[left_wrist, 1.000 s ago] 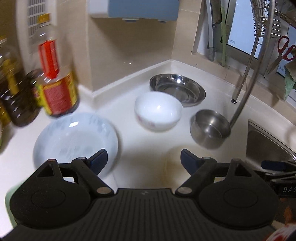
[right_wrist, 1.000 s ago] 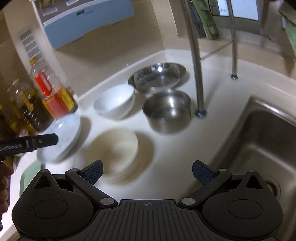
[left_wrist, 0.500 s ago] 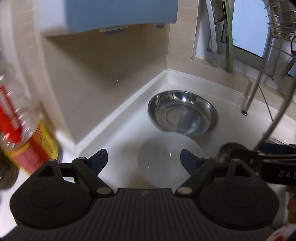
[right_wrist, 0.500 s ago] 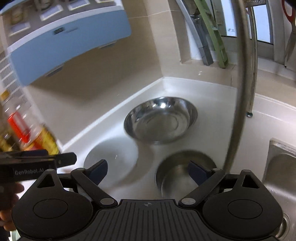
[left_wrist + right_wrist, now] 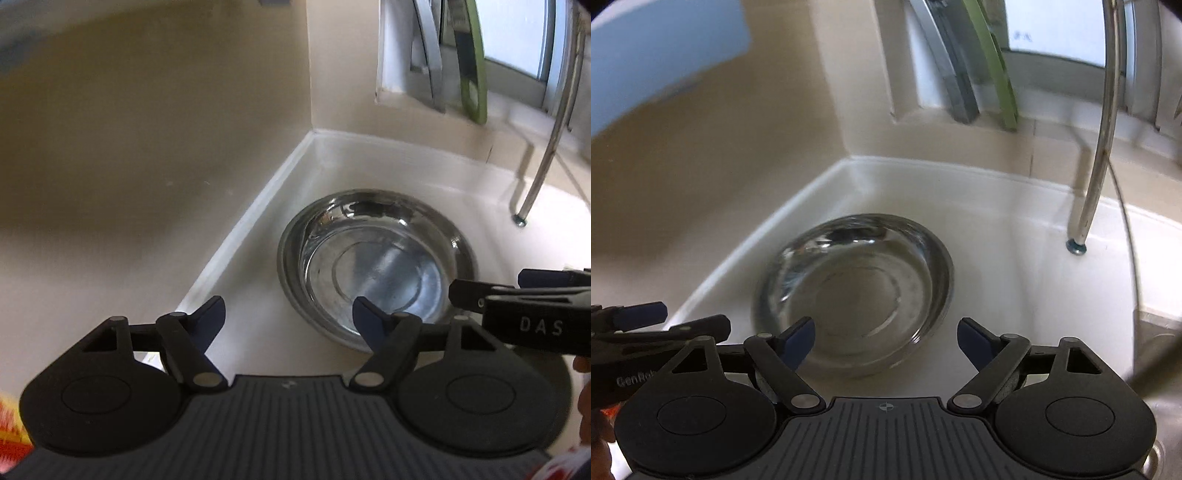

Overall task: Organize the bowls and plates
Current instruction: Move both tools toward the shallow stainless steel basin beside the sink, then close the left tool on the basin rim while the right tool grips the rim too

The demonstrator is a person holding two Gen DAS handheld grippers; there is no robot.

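Stainless steel bowl (image 5: 376,266) sits empty and upright in the countertop (image 5: 1015,266) corner, just ahead of both grippers: the right gripper (image 5: 886,341) faces its near rim squarely, the left gripper (image 5: 288,317) lies off its left edge, both with fingers spread wide.

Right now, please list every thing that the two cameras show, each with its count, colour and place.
steel bowl: one, silver, on the counter in the corner, empty
counter: one, white, under the bowl
wall: beige, behind the counter
rack leg: one, chrome, standing on the counter right of the bowl
green board: one, leaning at the window ledge
cabinet: one, blue, upper left
left tongs: black with blue tips, open, near bowl's left rim
right tongs: same, open, over bowl's near rim
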